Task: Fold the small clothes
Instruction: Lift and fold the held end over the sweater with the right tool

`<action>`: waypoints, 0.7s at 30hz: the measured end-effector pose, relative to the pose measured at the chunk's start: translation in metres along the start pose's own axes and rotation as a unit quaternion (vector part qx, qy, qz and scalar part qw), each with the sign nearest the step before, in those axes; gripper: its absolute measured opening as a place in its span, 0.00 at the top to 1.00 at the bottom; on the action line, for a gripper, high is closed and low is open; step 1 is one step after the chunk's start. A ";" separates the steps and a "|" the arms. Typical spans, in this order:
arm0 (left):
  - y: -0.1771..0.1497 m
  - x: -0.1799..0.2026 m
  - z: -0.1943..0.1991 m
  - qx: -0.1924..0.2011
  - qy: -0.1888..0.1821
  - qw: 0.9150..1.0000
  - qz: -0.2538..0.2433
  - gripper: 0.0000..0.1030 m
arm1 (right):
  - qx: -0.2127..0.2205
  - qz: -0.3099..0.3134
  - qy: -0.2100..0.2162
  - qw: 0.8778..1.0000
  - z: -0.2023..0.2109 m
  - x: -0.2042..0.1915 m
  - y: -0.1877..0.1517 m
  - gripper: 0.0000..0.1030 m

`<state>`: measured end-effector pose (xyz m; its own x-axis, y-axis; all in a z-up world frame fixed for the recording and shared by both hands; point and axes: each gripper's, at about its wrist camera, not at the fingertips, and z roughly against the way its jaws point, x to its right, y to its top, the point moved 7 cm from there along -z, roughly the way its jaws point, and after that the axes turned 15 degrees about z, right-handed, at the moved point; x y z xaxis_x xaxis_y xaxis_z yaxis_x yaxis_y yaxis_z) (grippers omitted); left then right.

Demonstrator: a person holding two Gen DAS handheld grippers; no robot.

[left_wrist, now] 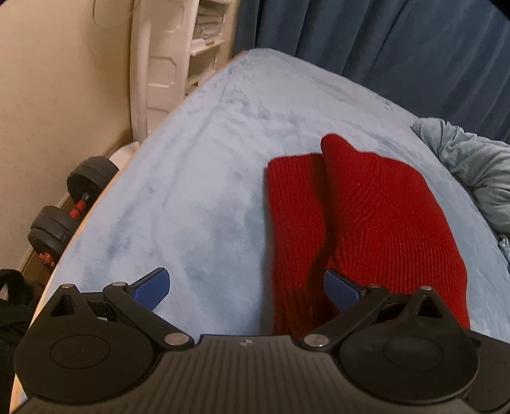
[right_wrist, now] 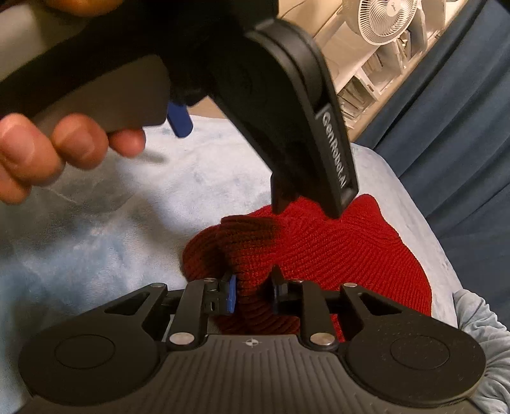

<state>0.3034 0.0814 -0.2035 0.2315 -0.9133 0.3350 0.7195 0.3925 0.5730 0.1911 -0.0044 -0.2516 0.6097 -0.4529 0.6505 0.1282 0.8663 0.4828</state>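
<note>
Right gripper (right_wrist: 253,291), low centre of its view, jaws narrow and clamped on a bunched fold of the red knit garment (right_wrist: 334,251). Left gripper (left_wrist: 247,288) hangs with jaws wide apart, nothing between them. Garment lies folded on the pale blue blanket (left_wrist: 191,191), centre-right; dumbbells (left_wrist: 73,207) at far left.

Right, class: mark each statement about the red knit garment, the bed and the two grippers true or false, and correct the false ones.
1. The red knit garment lies on a light blue bed cover. True.
2. The left gripper is clamped on the garment. False: its jaws stand wide open with nothing pinched.
3. The right gripper has a fold of the garment between its fingers. True.
4. The curtain behind the bed is white. False: it is dark blue.
5. A fan stands in the background. True.
</note>
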 end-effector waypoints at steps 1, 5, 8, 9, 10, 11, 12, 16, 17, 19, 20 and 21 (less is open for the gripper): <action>-0.001 -0.002 -0.001 -0.005 0.001 1.000 0.002 0.00 | 0.002 -0.002 0.000 1.000 0.001 0.000 0.000 0.76; -0.006 -0.004 -0.008 -0.020 0.008 1.000 0.003 0.00 | 0.017 -0.003 0.018 1.000 0.008 -0.001 -0.001 0.66; -0.007 -0.003 -0.007 -0.019 0.009 1.000 -0.002 0.00 | 0.019 -0.002 0.028 0.999 0.013 -0.004 -0.003 0.60; -0.008 -0.003 -0.007 -0.018 0.009 1.000 -0.004 0.00 | 0.019 -0.002 0.029 0.999 0.014 -0.004 -0.004 0.60; -0.008 -0.003 -0.008 -0.017 0.011 1.000 -0.006 0.00 | 0.020 -0.004 0.031 0.999 0.015 -0.003 -0.004 0.60; -0.009 -0.002 -0.009 -0.018 0.012 1.000 -0.008 0.00 | 0.020 -0.009 0.035 0.999 0.015 -0.002 -0.004 0.60; -0.009 -0.002 -0.010 -0.019 0.012 1.000 -0.008 0.00 | 0.020 -0.016 0.040 0.999 0.016 0.000 -0.004 0.60; -0.009 -0.004 -0.012 -0.021 0.016 1.000 -0.005 0.00 | 0.018 -0.053 0.065 0.996 0.024 0.013 -0.002 0.59; -0.009 -0.005 -0.013 -0.022 0.017 1.000 -0.004 0.00 | 0.016 -0.066 0.073 0.995 0.026 0.017 -0.002 0.59; -0.009 -0.007 -0.014 -0.023 0.020 1.000 0.000 0.00 | 0.016 -0.107 0.090 0.990 0.032 0.031 -0.001 0.60; -0.008 -0.007 -0.014 -0.024 0.020 1.000 0.002 0.00 | 0.017 -0.130 0.096 0.987 0.035 0.038 -0.001 0.60; -0.008 -0.008 -0.015 -0.026 0.020 0.999 0.004 0.00 | 0.018 -0.152 0.098 0.983 0.038 0.047 -0.001 0.60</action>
<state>0.3056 0.0838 -0.2217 0.2628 -0.9138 0.3097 0.7495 0.3955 0.5309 0.1896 -0.0346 -0.1988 0.6871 -0.6373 0.3489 0.3020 0.6873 0.6607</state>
